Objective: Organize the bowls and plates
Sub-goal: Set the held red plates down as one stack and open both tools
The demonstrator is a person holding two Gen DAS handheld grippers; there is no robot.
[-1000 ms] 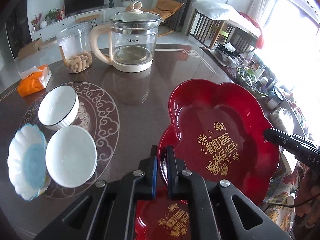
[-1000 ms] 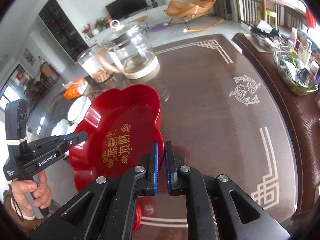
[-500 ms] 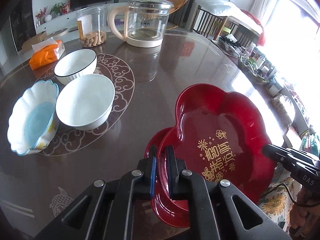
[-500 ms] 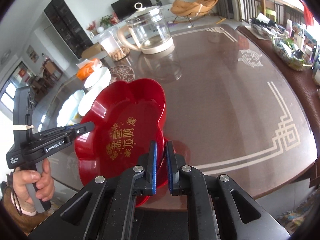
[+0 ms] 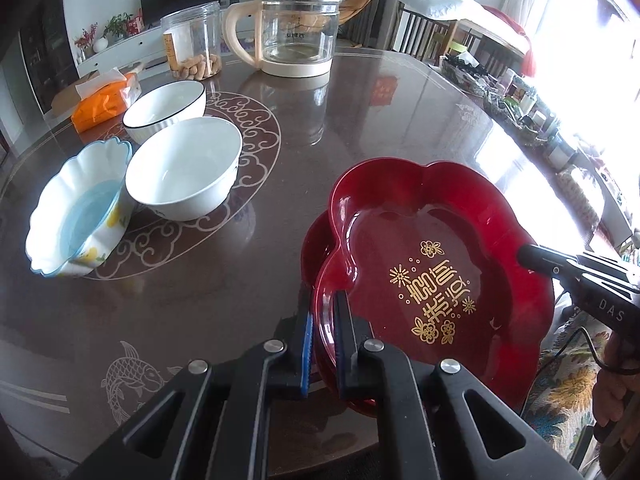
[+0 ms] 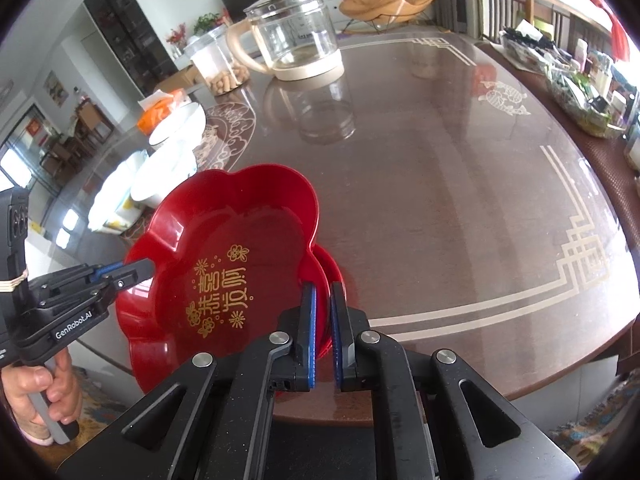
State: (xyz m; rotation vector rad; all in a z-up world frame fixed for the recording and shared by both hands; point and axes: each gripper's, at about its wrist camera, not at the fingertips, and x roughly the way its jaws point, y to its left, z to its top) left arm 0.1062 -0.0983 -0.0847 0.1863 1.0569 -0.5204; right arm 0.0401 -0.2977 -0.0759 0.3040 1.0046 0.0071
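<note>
Since a second ago you have carried the red flower-shaped plate down and back toward the near edge of the table; it now sits nested over a second red plate, whose rim peeks out just past your left fingers. Your left gripper is clamped on the near-left rim, and your right gripper is pinched on the opposite rim, so the plate spans between your two tools, directly ahead of both.

The plate looks like thin, glossy plastic: light and stiff, but probably slick under the pads. The scalloped lip is the right place to hold, with one pad inside the wall and one outside, as you have it. Judging by the offset rims, the two plates may not be fully aligned yet, so settle the plate before letting go.

Ahead and to the left of your left gripper stand two white bowls and a scalloped blue bowl. They are likely ceramic, heavier and breakable.
</note>
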